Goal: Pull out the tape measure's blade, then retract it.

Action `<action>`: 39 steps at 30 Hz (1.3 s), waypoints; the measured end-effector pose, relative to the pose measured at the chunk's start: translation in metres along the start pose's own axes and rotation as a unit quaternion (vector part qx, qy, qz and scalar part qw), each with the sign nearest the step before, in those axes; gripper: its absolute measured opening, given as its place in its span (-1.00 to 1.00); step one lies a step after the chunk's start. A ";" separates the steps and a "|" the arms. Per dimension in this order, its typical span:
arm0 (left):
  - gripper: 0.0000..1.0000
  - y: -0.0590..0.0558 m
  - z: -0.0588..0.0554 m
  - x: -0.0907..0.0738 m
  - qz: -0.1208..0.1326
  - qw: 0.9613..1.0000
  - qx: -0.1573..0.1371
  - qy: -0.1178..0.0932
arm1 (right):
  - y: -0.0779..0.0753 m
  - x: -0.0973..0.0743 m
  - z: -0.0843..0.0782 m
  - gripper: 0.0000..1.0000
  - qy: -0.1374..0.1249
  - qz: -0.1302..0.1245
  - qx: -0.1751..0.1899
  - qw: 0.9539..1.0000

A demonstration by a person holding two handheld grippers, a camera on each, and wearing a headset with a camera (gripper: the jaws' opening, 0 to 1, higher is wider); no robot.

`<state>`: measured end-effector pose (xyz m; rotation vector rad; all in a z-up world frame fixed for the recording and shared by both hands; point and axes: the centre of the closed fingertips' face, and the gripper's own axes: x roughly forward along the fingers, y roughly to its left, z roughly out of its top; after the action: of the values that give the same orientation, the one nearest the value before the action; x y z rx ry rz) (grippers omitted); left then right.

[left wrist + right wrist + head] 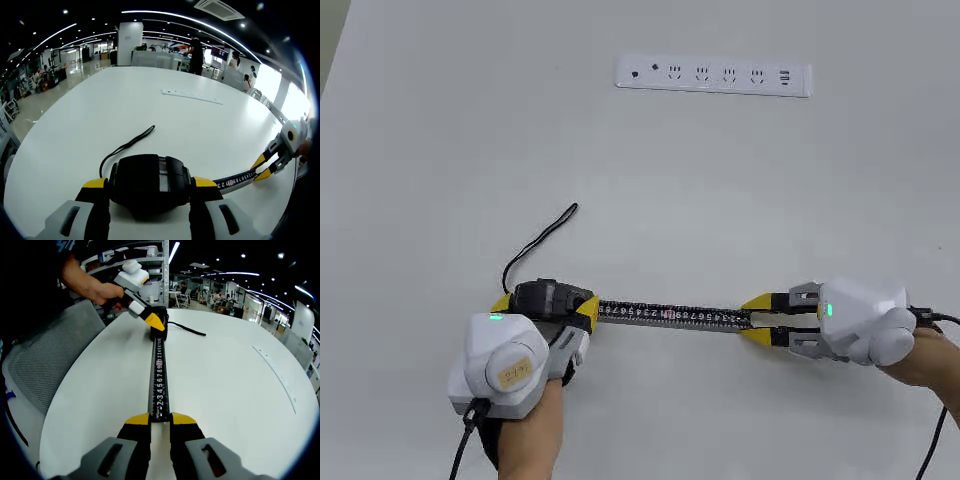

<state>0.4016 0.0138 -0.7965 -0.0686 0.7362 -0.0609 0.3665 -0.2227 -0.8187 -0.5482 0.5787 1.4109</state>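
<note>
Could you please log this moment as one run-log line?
left gripper: shut on tape measure case | right gripper: shut on blade | blade: extended along table

White surface (440, 150); power strip (713, 75) lies flat on far side. Grey mesh chair (45, 355) at surface's edge.

Black tape measure (548, 297), dark blade (670, 314) (white numerals, some red), yellow-tipped left tongs (545, 305), right tongs (757, 318), white table (720, 180)
</note>
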 end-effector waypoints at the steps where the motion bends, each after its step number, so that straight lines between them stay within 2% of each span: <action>1: 0.21 0.000 0.000 0.000 0.000 1.000 0.000 0.000 | 0.000 0.000 0.001 -0.76 0.000 0.000 0.000 1.000; 39: 0.22 0.001 0.000 0.001 -0.003 1.000 -0.007 0.003 | -0.003 0.024 0.022 -0.76 -0.012 0.008 -0.004 1.000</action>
<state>0.4021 0.0147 -0.7971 -0.0836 0.7425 -0.0625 0.3725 -0.1905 -0.8181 -0.5334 0.5598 1.4340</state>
